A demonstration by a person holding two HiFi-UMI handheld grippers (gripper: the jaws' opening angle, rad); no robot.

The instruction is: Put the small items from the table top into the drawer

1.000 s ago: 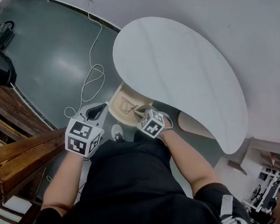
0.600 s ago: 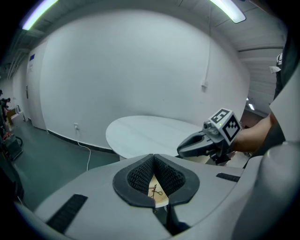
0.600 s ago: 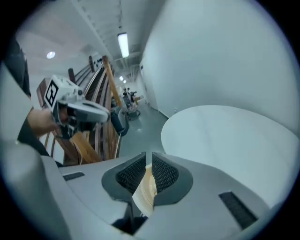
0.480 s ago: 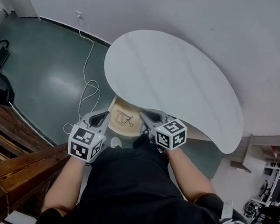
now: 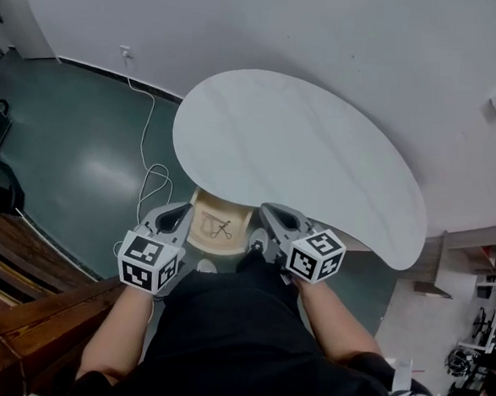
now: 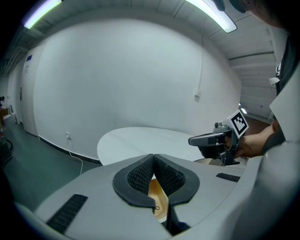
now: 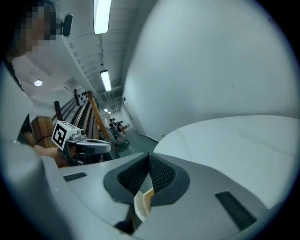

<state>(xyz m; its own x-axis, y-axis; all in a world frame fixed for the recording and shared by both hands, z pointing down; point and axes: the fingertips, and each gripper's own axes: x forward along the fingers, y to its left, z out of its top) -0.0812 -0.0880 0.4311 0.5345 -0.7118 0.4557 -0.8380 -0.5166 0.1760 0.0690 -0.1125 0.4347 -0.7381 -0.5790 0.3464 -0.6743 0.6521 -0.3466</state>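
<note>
Lying slantwise in the drawer (image 5: 201,237), small scissor-like item (image 5: 221,229)

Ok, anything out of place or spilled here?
Nothing stands out. The table top is bare, the drawer stands open with a small dark item lying inside, and a white cable trails across the floor.

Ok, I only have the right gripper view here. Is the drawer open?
Observer: Yes. The head view shows the drawer pulled out under the near edge of the table.
Reviewer: Anything in it?
Observer: One small dark tool, like scissors or pliers.
Reviewer: And the left gripper?
Observer: Its own view shows the left gripper shut, with nothing between the jaws.
</note>
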